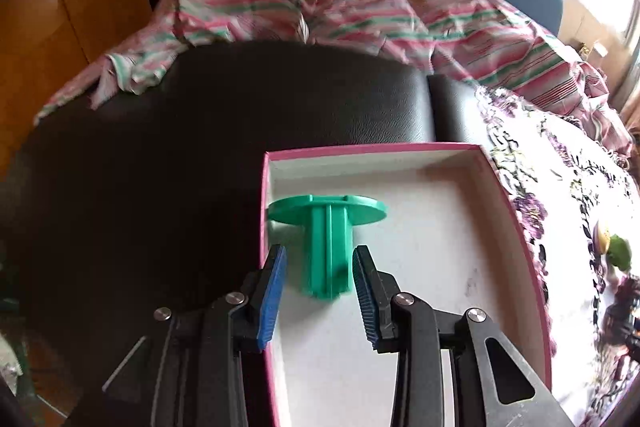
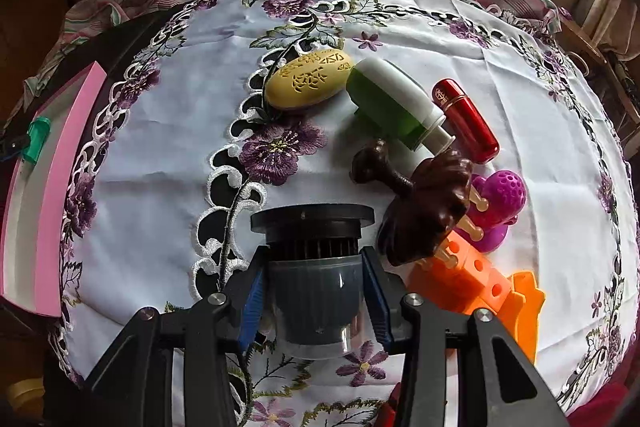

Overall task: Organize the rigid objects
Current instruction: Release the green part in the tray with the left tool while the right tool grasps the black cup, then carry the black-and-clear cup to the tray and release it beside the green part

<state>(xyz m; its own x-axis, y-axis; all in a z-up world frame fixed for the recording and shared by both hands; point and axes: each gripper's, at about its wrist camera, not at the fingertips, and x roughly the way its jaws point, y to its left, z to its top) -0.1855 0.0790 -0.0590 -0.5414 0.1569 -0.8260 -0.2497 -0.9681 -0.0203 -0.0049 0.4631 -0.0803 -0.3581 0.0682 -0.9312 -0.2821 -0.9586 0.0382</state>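
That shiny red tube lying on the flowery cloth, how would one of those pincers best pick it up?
Across the middle of the red tube, from above, with the fingers closing on its long sides. It lies flat and its smooth round body narrows nowhere; the green-and-white bottle crowds one side, so a steep approach seems safest.

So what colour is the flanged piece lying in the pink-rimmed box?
Green: the flanged piece lies between the open left hand-held gripper fingers, clearest in the left wrist view.

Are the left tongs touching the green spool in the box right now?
Apart. The left wrist view shows the left tongs open, with white box floor visible between each blue pad and the green spool lying in the pink-rimmed box.
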